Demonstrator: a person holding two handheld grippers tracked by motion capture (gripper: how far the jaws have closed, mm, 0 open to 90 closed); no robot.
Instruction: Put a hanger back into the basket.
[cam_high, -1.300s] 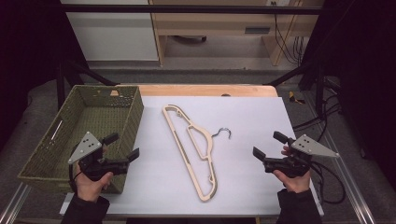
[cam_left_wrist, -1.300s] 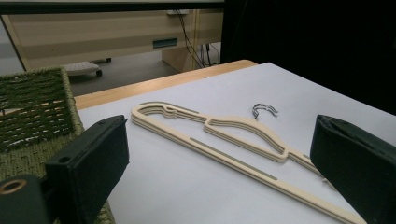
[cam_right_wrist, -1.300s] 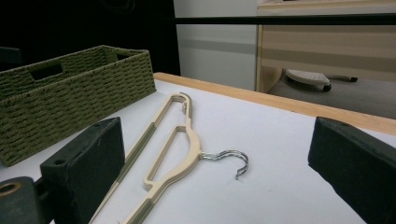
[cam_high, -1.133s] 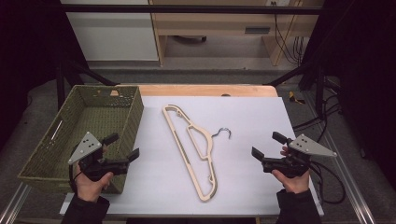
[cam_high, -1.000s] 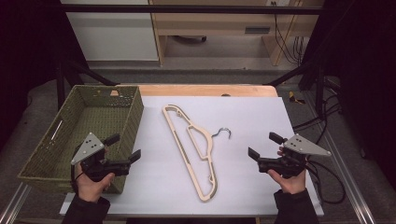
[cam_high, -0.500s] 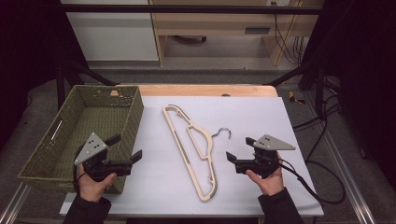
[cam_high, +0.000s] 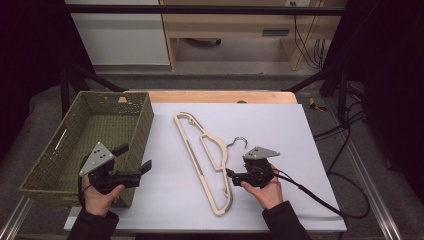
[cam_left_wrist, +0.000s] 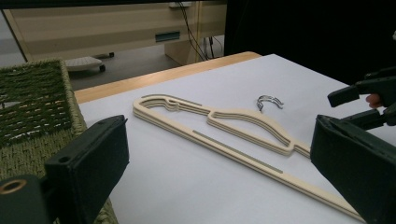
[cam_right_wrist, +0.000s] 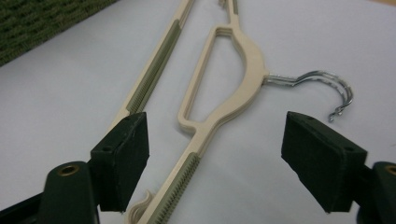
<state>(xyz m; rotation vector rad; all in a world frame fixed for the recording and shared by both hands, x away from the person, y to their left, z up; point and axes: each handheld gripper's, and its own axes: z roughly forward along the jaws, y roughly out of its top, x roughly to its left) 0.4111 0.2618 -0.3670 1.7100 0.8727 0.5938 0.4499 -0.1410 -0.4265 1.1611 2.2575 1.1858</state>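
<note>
Jaws of right gripper (cam_right_wrist: 215, 140) apart, just been closing, straddling hanger (cam_right_wrist: 219, 93) untouched; grey ribbed strips visible close up. Left gripper (cam_high: 135, 162) agape beside basket (cam_high: 75, 145).

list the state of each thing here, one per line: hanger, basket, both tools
hanger: lying flat on the white table sheet, not lifted, its arm between the right tool's jaws but not clamped
metal hook: attached to the hanger, resting on the sheet
basket: upright at the table's left edge, nothing visible inside
left tool: open, holding nothing, beside the basket
right tool: open, jaws have just been closing around the hanger's arm
</note>
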